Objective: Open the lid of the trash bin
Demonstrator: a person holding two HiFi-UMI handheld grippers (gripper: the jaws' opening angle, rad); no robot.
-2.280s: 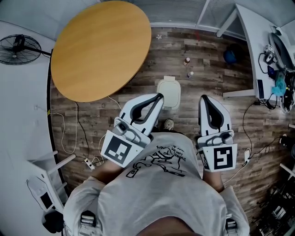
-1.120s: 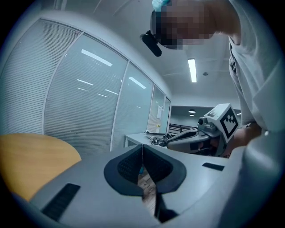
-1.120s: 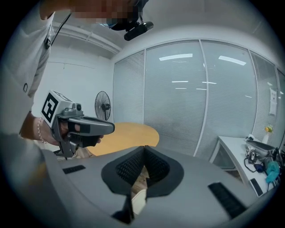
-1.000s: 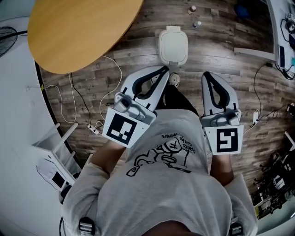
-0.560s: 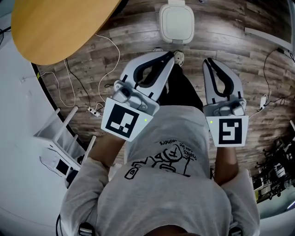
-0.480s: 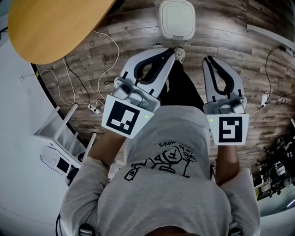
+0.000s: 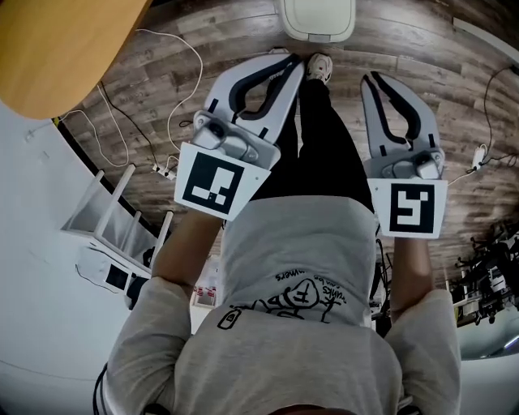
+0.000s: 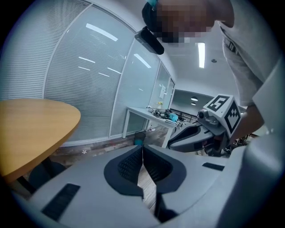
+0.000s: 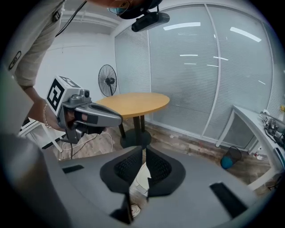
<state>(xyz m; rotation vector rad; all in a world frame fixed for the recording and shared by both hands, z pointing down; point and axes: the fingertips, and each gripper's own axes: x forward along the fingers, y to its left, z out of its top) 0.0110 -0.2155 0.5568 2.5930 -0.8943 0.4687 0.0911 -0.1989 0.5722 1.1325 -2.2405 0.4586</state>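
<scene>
The white trash bin [image 7: 318, 16] stands on the wood floor at the top edge of the head view, its lid down and partly cut off by the frame. My left gripper [image 7: 297, 66] is held in the air with its tips pointing at the bin, jaws shut on nothing. My right gripper [image 7: 370, 79] hangs beside it on the right, also shut and empty. In the left gripper view the left gripper [image 8: 142, 149] shows its pads meeting. In the right gripper view a pale shape, probably the bin [image 9: 141, 177], shows through the slit below the right gripper [image 9: 143, 151].
A round wooden table [image 7: 49, 40] fills the upper left. A white chair [image 7: 105, 235] and loose cables [image 7: 174, 61] lie left of me. My shoe [image 7: 319, 66] is just before the bin. A white desk [image 9: 249, 118] and a standing fan [image 9: 107, 80] line the room.
The bin has slid from mid-frame to the top edge of the head view and the table has moved off to the upper left. Both grippers stay shut and held out front.
</scene>
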